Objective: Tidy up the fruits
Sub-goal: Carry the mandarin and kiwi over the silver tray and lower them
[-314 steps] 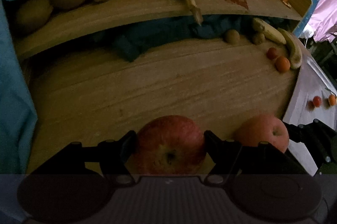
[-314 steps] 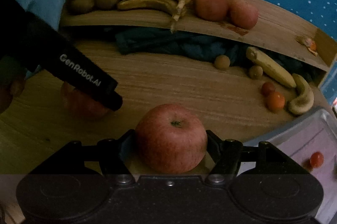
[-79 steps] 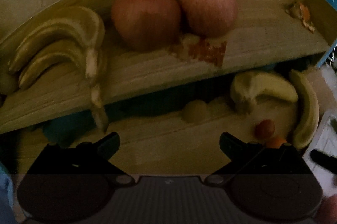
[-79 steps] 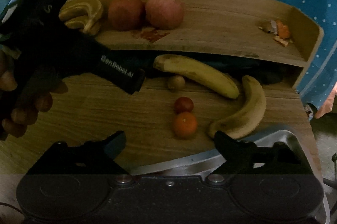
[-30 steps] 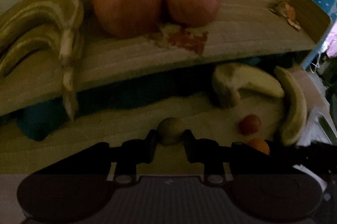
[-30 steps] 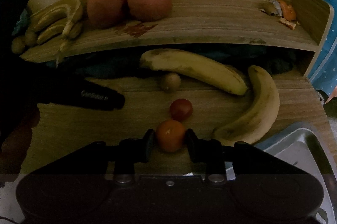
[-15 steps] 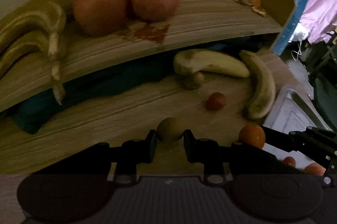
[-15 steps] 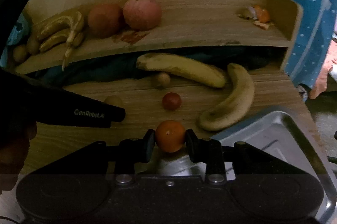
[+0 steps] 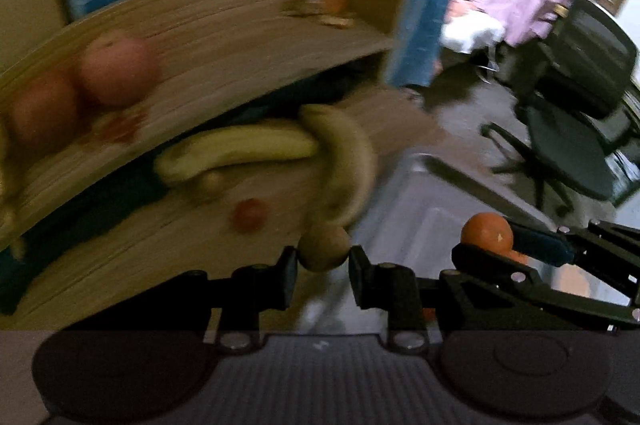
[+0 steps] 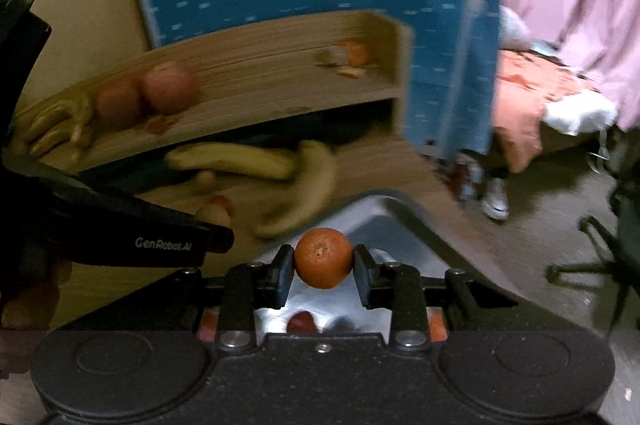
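My left tongs point(image 9: 323, 262) grip a kiwi point(image 9: 324, 248); my right tongs point(image 10: 323, 275) clamp an orange point(image 10: 323, 257), stem scar facing me, above the metal tray point(image 10: 384, 221). Bananas point(image 10: 236, 159) at 11 o'clock, long axes crossing.

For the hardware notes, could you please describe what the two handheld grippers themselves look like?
Both are matte black plastic. The left gripper and right gripper each have two flat black fingers on linkage arms with silver screws, and a ribbed or textured body with two round discs. White "GenRobot.AI" lettering marks the left one's side. No cables show.
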Motion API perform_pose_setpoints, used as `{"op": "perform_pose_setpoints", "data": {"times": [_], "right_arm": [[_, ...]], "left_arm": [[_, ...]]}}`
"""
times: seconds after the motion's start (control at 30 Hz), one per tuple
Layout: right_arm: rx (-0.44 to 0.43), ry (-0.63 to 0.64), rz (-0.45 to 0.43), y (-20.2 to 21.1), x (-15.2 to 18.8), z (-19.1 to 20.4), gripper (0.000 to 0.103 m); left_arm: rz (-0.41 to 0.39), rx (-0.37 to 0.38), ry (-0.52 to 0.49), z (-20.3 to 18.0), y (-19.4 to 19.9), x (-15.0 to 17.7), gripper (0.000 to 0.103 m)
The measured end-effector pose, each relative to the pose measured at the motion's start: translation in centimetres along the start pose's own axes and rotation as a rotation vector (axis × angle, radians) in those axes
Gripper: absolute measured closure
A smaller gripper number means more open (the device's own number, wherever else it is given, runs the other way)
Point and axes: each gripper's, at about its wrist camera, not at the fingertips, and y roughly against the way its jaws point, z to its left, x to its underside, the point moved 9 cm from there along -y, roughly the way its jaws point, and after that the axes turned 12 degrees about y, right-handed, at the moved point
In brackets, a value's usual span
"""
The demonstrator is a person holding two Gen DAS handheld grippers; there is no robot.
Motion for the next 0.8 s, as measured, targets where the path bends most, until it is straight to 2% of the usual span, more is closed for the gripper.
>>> {"op": "perform_pose_setpoints", "data": {"times": [0.17,0.33,0.53,0.8], "right_arm": [[0.086,-0.063,0.025,1.6,2.5,-3.5,0.069],[0.144,-0.11,0.047,2.1,4.7,-5.5,0.069],[0.196,-0.155,0.075,1.5,6.5,-7.1,0.069],[0.208,-0.169,0.1,-0.1,6.9,-7.9,0.069]], "left_arm": [[0.018,0.052,-0.08,-4.2,-0.9,0.2,0.072],[0.037,0.08,-0.146,-6.8,-2.2,0.5,0.072],[0.06,0.094,-0.188,-8.5,-4.3,0.7,0.072],[0.084,0.097,-0.199,-8.7,-5.9,0.1,0.072]]}}
